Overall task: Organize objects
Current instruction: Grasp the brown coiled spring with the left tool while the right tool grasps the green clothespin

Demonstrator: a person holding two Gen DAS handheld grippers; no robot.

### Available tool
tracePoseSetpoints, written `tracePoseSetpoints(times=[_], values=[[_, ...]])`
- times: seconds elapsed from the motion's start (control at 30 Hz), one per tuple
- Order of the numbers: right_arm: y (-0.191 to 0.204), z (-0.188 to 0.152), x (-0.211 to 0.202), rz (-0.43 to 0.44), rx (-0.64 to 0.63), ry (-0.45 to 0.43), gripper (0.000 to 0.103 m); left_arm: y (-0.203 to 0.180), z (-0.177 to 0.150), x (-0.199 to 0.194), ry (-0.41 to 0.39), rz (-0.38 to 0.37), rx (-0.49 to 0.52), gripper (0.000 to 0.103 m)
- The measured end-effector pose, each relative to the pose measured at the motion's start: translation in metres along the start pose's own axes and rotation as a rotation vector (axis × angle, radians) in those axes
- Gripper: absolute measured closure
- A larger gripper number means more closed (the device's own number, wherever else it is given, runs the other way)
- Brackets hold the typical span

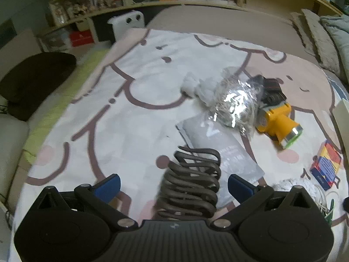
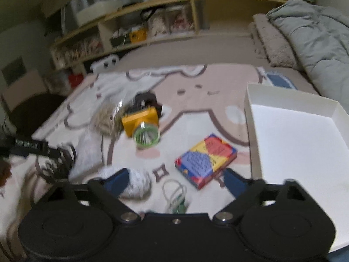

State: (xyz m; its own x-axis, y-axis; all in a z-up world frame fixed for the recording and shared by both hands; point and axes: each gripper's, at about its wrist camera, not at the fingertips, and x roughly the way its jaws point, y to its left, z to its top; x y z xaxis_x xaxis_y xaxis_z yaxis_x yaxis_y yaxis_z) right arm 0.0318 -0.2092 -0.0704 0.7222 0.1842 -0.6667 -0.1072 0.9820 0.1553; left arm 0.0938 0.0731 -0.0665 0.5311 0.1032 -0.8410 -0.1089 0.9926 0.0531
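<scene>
My left gripper [image 1: 173, 186] is open, its blue fingertips either side of a dark wire spring-like rack [image 1: 192, 181] that lies on the cartoon blanket [image 1: 135, 118]. Beyond it lie a grey pouch [image 1: 220, 146], a clear bag of pale sticks [image 1: 233, 102] and a yellow headlamp [image 1: 277, 120]. My right gripper [image 2: 175, 181] is open above the blanket, over a white cord with a green clip [image 2: 175, 194]. A colourful box [image 2: 206, 159] lies just ahead of its right fingertip [image 2: 234, 182], a white crumpled ball [image 2: 136, 180] by its left one. The headlamp also shows in the right wrist view [image 2: 141, 124].
An open white box [image 2: 292, 131] stands at the right of the blanket. Folded grey bedding [image 2: 309, 37] lies at the far right. A wooden shelf [image 2: 152, 17] with stored items runs along the back. A dark cushion [image 1: 37, 76] sits left of the bed.
</scene>
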Motion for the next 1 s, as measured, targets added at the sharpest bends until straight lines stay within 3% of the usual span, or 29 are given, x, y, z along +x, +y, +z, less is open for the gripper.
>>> tracePoseSetpoints(times=[0.27,0.53,0.63,0.83,1.0], values=[[0.007,-0.016,0.020,0.029,-0.072,0.153,0.032,0.009,0.001,0.009,0.032,-0.103,-0.064,0.000],[0.011,-0.027,0.037,0.033,-0.104,0.234,0.033,0.017,0.002,0.024,0.124,-0.212,-0.152,0.005],[0.010,-0.028,0.041,0.028,-0.097,0.251,0.047,0.015,0.000,0.028,0.169,-0.223,-0.145,0.013],[0.005,-0.025,0.041,0.056,-0.045,0.270,0.077,0.013,0.000,0.028,0.166,-0.208,-0.118,0.023],[0.006,-0.024,0.038,0.075,-0.048,0.274,0.077,0.017,0.007,0.030,0.129,-0.183,-0.114,0.021]])
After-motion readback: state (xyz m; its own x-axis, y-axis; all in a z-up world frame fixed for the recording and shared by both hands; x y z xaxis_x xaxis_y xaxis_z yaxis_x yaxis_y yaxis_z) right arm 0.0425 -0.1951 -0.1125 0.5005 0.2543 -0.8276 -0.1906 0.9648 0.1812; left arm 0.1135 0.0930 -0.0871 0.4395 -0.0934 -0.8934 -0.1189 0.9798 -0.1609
